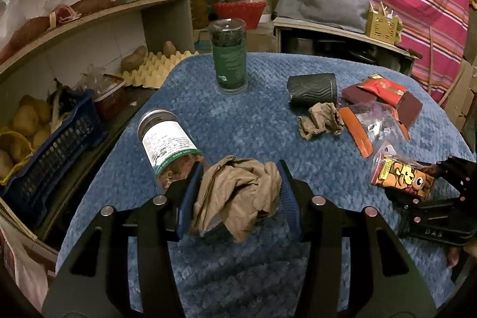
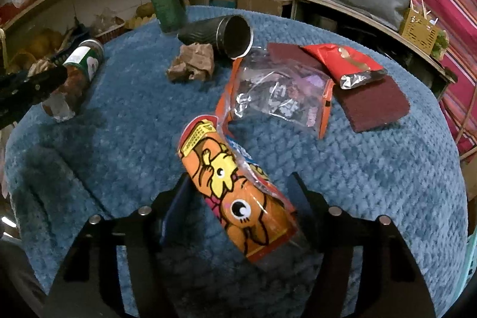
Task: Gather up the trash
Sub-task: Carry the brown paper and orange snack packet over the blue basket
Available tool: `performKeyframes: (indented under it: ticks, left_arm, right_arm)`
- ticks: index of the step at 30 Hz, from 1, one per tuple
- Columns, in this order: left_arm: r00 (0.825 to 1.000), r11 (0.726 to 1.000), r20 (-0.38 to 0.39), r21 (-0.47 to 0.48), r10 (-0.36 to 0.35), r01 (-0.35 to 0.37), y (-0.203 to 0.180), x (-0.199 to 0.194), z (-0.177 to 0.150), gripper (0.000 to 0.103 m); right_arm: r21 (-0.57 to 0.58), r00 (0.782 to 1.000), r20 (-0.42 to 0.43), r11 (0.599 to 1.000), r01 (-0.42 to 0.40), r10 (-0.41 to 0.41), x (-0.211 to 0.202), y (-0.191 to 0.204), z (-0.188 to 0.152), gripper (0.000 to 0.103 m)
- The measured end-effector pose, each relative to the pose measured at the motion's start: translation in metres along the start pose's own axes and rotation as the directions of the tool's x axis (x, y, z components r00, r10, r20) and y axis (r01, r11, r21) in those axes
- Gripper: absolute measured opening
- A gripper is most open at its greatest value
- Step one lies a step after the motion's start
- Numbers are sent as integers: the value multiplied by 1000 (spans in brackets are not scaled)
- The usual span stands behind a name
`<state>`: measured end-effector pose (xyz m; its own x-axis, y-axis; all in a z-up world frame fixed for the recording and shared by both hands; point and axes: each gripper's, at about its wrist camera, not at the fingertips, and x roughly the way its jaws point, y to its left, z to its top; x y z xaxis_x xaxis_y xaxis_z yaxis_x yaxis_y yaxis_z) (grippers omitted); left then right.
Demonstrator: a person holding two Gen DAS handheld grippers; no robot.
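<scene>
1. The left gripper (image 1: 238, 192) has its jaws partly open, one on each side of a brown paper wad (image 1: 238, 192). Both blue pads (image 1: 287, 192) press on the wad, so it is held.
2. The wad sits near the close edge of the worktop (image 1: 253, 124), which has a blue bumpy cloth on it.
3. The right gripper (image 2: 241, 198) has an orange wrapper (image 2: 235, 192) with a cartoon face between its jaws. No earlier picture is given, so only this can be told: the jaws stand about half open around the wrapper. The left pad (image 2: 176, 213) is close to it, but I cannot tell if the pads press on it.
4. The wrapper lies tilted, near the close side of the worktop.
5. Just left of the wad, a jar (image 1: 167, 142) with a white label lies on its side.
6. A green jar (image 1: 229, 55) stands up at the far side.
7. A black cup (image 1: 311, 91) lies on its side to the right, and a small brown wad (image 1: 320, 121) touches it on the near side.
8. Farther right are a clear bag (image 2: 277, 97) with orange edges, a red packet (image 2: 345, 61) and a dark red pad (image 2: 375, 106), all close together.
9. On the left is a shelf (image 1: 89, 17) and a blue basket (image 1: 56, 148) with potatoes.
</scene>
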<state>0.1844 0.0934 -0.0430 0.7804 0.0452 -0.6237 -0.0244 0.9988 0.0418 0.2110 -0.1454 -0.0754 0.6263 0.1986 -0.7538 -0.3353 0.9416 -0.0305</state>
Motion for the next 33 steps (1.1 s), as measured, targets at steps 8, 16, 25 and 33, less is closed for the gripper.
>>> performKeyframes:
  ticks: [8,16,25,33]
  left_arm:
    - [1000,1000,18,3,-8,8,-11,-5,5,49]
    - [999,999,31,30,-43,42,-44,-11,10,49]
    - [995,992,32,84,-94,91,-97,-14,12,49]
    - [987,982,36,115,-155,150,-150,-16,14,49]
  right_arm:
    - [36,999,44,999,23,-24,-24,-15,-8,60]
    - [82,992,83,993,87,-94,-59,-50,-21,60]
    - [190,977,116,970,153,-177,-97,-110,-45,59]
    - [268,956,128,937,224,-265,-129,-159,-68,59]
